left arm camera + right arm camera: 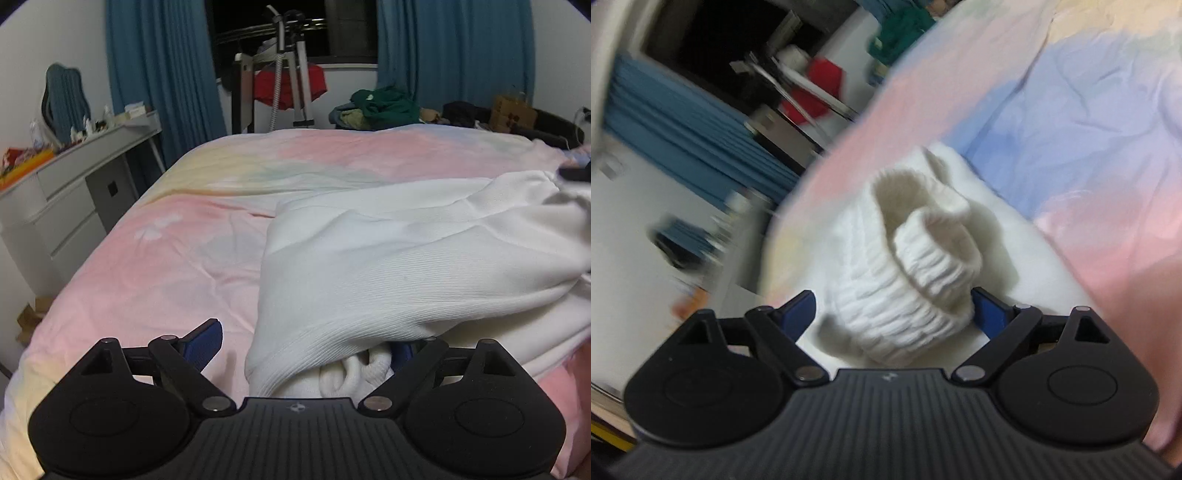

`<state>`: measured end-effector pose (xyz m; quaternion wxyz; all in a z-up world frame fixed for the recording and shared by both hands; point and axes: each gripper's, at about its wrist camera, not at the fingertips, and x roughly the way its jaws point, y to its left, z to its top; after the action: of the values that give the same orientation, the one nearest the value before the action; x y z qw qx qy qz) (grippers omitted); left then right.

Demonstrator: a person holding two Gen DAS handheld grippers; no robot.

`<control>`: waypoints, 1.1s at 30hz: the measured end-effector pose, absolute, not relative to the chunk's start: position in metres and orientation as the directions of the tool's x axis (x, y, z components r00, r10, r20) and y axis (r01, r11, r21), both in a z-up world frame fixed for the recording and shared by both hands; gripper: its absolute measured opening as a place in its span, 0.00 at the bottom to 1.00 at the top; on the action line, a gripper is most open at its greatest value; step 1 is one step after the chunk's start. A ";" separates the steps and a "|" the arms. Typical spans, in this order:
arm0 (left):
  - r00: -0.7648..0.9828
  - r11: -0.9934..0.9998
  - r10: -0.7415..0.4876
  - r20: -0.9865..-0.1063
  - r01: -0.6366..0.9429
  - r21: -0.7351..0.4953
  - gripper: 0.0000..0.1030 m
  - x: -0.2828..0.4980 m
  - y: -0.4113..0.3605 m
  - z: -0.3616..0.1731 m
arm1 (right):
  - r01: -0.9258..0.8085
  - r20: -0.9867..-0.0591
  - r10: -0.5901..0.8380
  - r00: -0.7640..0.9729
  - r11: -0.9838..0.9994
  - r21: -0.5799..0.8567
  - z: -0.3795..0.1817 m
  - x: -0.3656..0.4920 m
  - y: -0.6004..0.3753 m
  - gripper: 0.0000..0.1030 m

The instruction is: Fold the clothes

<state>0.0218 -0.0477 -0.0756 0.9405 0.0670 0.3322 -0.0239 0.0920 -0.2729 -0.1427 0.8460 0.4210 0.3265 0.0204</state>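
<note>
white sweater [388, 258] lies on the pink bedspread [166, 258], spreading right from the left gripper [306, 347], whose jaws stand wide with a fold draped between them. right wrist view, blurred: the right gripper [894, 310] jaws gape around the ribbed cuff [923, 273], not clamped.

No word, number or brand name can be read in either view. The only mark is a small round emblem [296, 408] moulded into the ribbed black body of the left gripper — a symbol, not lettering. The right gripper carries a similar tiny emblem [887, 377], too blurred to make out. The cardboard box [511, 110] beyond the bed bears dark printed marks — too small to read.
</note>
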 end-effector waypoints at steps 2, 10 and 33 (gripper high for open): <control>0.772 0.993 -0.006 -0.636 0.079 0.086 0.89 0.027 -0.043 -0.079 | 0.237 -0.527 0.317 0.789 0.634 0.736 -0.144 0.091 -0.272 0.90; 0.766 0.995 0.003 -0.643 0.059 0.076 0.90 0.031 -0.040 -0.082 | 0.204 -0.480 0.364 0.798 0.585 0.785 -0.145 0.085 -0.269 0.89; 0.840 0.992 -0.032 -0.542 0.094 0.088 0.92 0.010 -0.044 -0.070 | 0.110 -0.337 0.252 0.907 0.631 0.768 -0.121 0.095 -0.261 0.20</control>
<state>0.0098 -0.0440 -0.0705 0.9576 0.0558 0.2809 -0.0328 0.0952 -0.2606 -0.1209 0.8778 0.4277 0.2119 0.0405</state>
